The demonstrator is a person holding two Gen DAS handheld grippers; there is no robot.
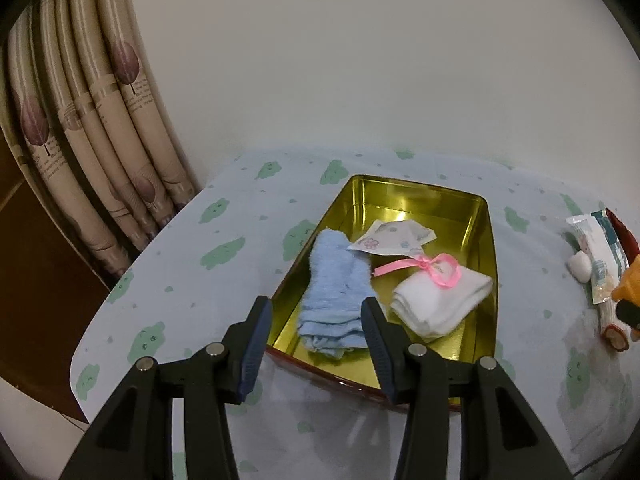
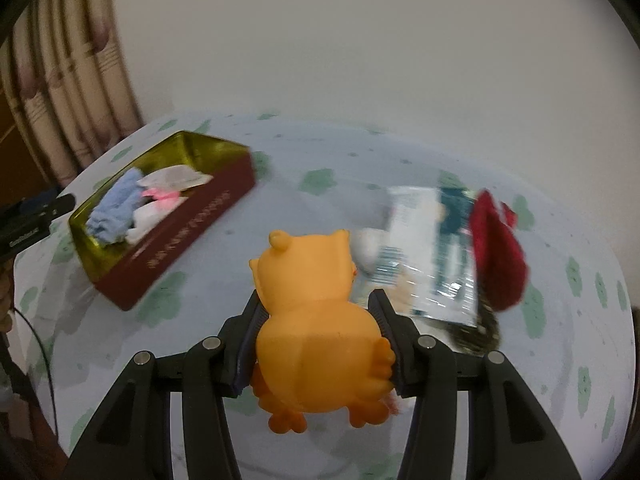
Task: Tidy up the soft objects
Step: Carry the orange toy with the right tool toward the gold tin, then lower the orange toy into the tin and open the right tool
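Gold-lined tin [image 1: 486,236], dark red outside with unreadable gilt lettering, sits on the cloud-print worktop [image 1: 192,280] near its left edge, open cloth between it and the packets [image 2: 436,248] at right. It holds a blue fluffy cloth [image 1: 336,296], white folded socks [image 1: 436,304] with pink ribbon [image 1: 436,270] and a floral sachet [image 1: 390,238]. Left gripper [image 1: 316,334] hangs over the tin's near rim, jaws spread; right gripper [image 2: 318,336] pinches an orange owl toy [image 2: 316,320] above the worktop.

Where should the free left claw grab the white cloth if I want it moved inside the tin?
Probably at the folded end of the white cloth nearest the left claw, coming from above: it lies flat in the tin, its stacked layers face the claw, and the pink ribbon sits on the far end.
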